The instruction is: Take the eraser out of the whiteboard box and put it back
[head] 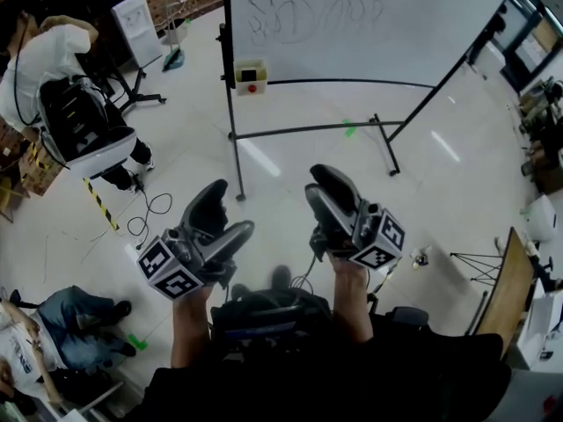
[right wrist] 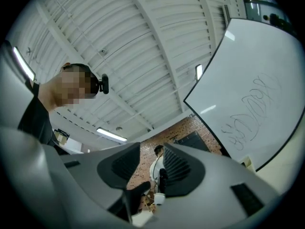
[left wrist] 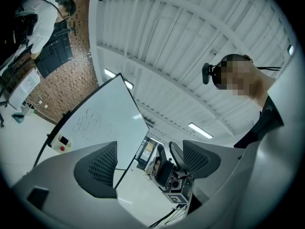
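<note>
- The left gripper (head: pixel 233 207) and the right gripper (head: pixel 315 183) sit low in the frame, well apart from the whiteboard box (head: pixel 239 70) at upper centre.
- Left jaws stand wide and right jaws narrower, both empty, probably ready for a grasp.
- The eraser (head: pixel 250 75), seemingly the dark block, sits inside the box.

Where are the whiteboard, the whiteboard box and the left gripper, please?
whiteboard (head: pixel 369 25), head view, its white surface.
whiteboard box (head: pixel 251 76), head view, its front face.
left gripper (head: pixel 233 207), head view, midway between its fingertips.

Left tongs (head: pixel 230 207), right tongs (head: pixel 317 185) — grey shells, black ribbed pads (left wrist: pixel 102 168), black-white marker cubes (head: pixel 169 269) — black top (head: pixel 422 376)
</note>
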The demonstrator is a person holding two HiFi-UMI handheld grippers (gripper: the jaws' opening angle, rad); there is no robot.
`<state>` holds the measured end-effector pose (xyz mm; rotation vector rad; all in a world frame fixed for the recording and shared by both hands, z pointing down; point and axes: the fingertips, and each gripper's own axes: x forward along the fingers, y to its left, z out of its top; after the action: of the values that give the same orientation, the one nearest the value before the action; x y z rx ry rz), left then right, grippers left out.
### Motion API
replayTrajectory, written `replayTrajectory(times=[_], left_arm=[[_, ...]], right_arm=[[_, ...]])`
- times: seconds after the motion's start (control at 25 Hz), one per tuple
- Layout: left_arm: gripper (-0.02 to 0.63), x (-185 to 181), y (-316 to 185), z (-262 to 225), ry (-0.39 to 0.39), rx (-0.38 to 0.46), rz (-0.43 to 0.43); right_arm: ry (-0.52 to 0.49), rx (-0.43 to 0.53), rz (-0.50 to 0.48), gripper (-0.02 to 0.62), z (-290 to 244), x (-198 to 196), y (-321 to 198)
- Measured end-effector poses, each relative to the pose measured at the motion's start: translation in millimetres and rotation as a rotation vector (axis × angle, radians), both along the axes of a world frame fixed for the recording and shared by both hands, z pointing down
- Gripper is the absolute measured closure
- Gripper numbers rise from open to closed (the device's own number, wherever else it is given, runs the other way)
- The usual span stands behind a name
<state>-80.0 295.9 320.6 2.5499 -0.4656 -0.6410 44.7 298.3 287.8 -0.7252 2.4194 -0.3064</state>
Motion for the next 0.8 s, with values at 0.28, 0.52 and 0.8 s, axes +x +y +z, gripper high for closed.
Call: replayTrajectory(times=[0.28, 0.52, 0.8], left_arm=[[0.178, -46, 9, 12, 0.028, -0.039, 0.029], [0.178, -65, 23, 25, 0.049, -0.066, 0.073], [0.178, -71, 29, 21, 0.061, -0.05, 0.089]], right_arm=[[0.021, -0.023, 0.028, 0.419, 5, -48, 18], [0.054, -0.054, 0.069, 0.419, 15, -70, 40], [0.083, -0.006, 0.057, 0.419, 4, -85, 51]])
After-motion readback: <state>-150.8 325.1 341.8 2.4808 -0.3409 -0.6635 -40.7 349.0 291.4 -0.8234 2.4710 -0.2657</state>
